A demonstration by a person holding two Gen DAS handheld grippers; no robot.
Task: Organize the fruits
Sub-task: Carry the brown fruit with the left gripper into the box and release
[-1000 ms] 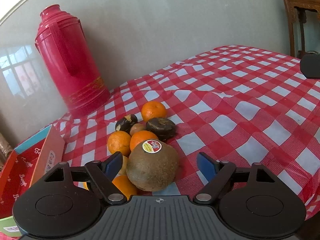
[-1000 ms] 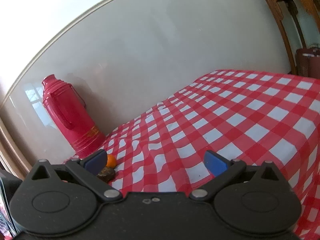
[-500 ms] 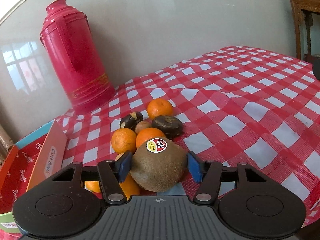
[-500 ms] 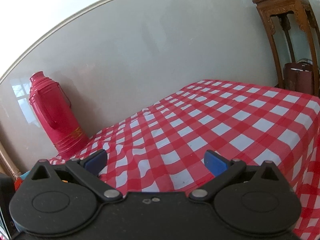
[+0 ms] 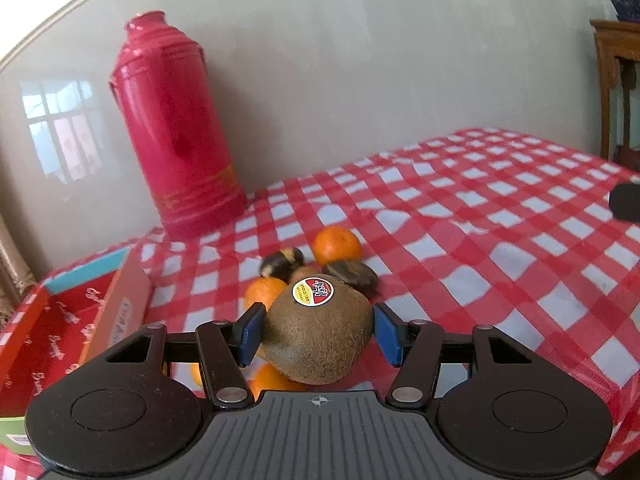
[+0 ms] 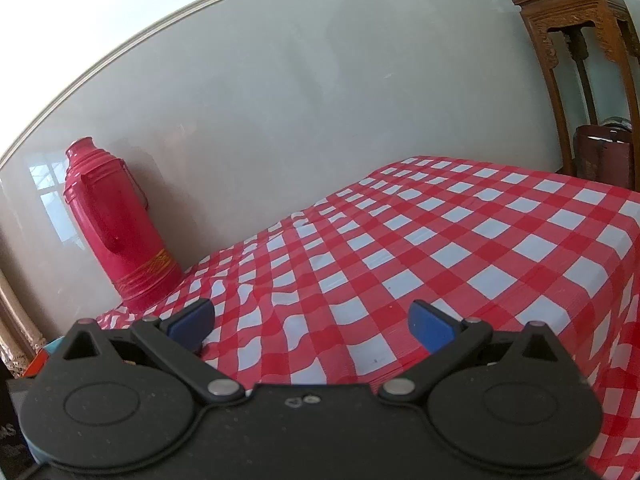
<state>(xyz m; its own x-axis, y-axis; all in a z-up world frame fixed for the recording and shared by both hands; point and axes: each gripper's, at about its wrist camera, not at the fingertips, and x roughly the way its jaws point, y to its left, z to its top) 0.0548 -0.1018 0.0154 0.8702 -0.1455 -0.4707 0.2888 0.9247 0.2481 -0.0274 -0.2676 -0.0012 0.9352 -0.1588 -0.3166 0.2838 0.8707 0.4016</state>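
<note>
Left gripper [image 5: 318, 330]: pads clamp the kiwi [image 5: 316, 334], held above the near oranges.
Right gripper [image 6: 311, 322]: jaws spread, nothing between, over the tablecloth [image 6: 460, 240].
Fruit pile [image 5: 316, 260]: right of the box [image 5: 60, 320].
Thermos [image 5: 176, 136]: far left.

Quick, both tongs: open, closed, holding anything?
Left tongs: closed on the kiwi, pads against both its sides.
Right tongs: open, holding nothing, above the checkered cloth.

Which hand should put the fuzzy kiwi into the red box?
Probably the left. The left gripper is shut on the kiwi, and the red box sits just to its left. The right gripper is open, holding nothing.
</note>
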